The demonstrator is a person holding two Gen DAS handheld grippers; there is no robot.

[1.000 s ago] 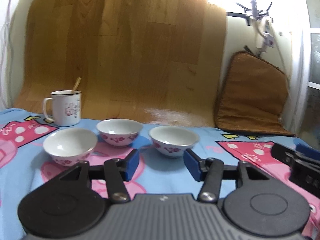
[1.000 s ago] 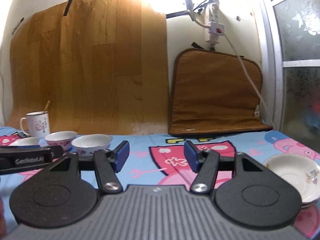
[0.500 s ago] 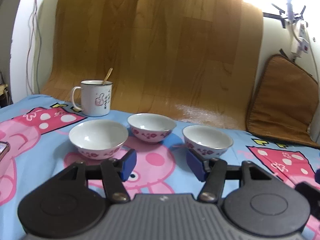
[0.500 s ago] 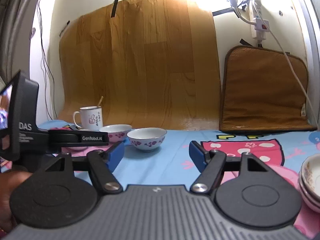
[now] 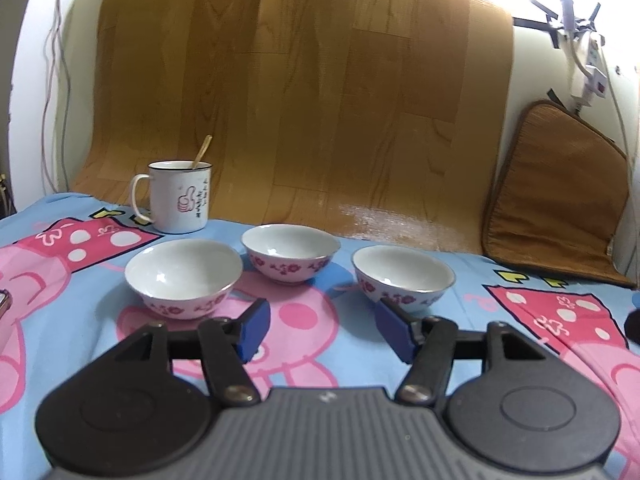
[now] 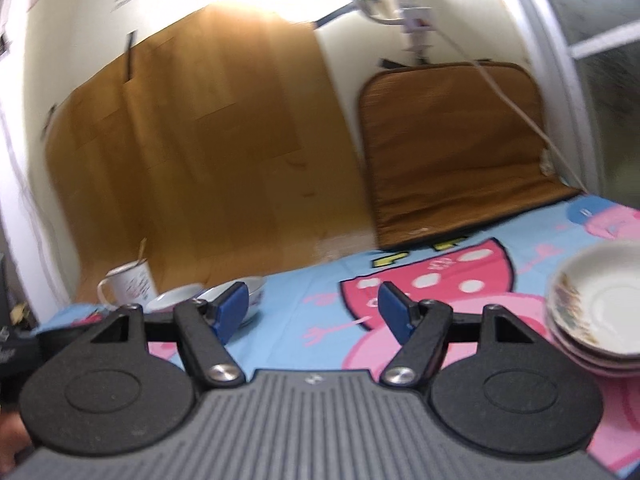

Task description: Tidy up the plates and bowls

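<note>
Mug (image 5: pixel 180 197) stands at back left on the cartoon cloth (image 5: pixel 60 300). Three bowls (image 5: pixel 184 277) sit in a row ahead of the left gripper (image 5: pixel 322 330), jaws just opening, empty. Right gripper (image 6: pixel 316 312): jaws apart, empty. Stacked plates (image 6: pixel 600 312) far right.

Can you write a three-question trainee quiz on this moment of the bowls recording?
1. How many bowls stand in front of the left tool?
2. True or false: the mug lies tipped on its side.
3. Where is the stack of plates in the right wrist view? A) far left B) right edge C) between the blue pads

Key
1. Three: left bowl, middle bowl, right bowl, all apart on the cartoon cloth.
2. False: it stands upright with a spoon in it.
3. B; the right tool is open and empty.
</note>
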